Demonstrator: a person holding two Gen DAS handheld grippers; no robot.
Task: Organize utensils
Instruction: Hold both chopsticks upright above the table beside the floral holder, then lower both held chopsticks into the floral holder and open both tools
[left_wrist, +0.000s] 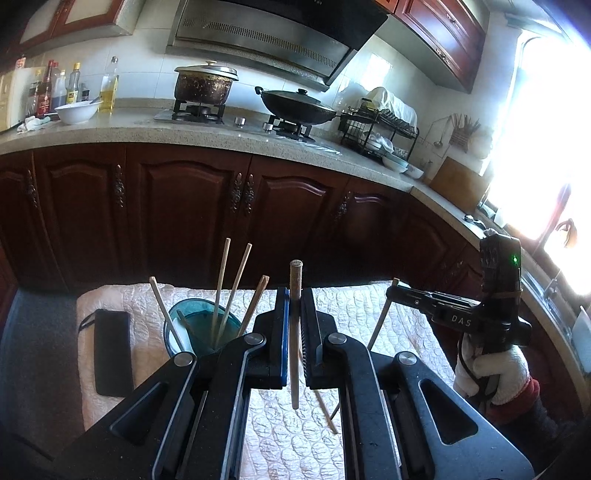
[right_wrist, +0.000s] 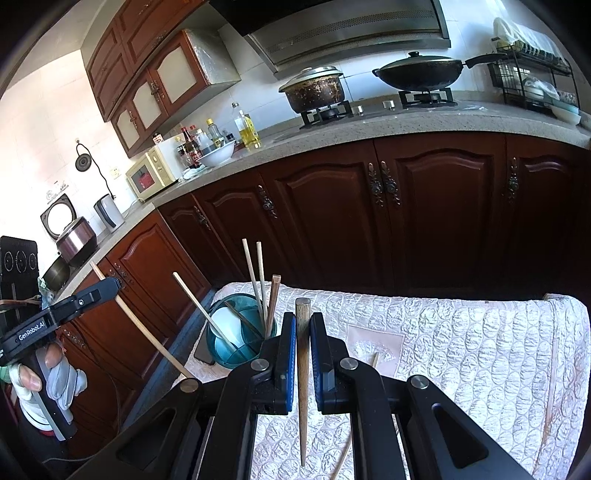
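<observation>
In the left wrist view my left gripper (left_wrist: 294, 295) is shut on a pale wooden chopstick (left_wrist: 295, 350) that stands nearly upright between its pads. In the right wrist view my right gripper (right_wrist: 303, 319) is shut on a darker tapered chopstick (right_wrist: 303, 387), point downward. A teal glass cup (left_wrist: 199, 326) (right_wrist: 234, 345) holding several chopsticks stands on the quilted cloth, left of and beyond both grippers. Each gripper shows in the other's view: the right gripper (left_wrist: 392, 291) with its stick, the left gripper (right_wrist: 110, 287) with its stick.
A pale quilted cloth (left_wrist: 369, 306) covers the table. A black pouch (left_wrist: 110, 354) lies at its left end. Loose chopsticks (left_wrist: 327, 410) (right_wrist: 375, 360) lie on the cloth near the grippers. Dark wooden cabinets and a counter with a stove stand beyond; gloved hands hold the grippers.
</observation>
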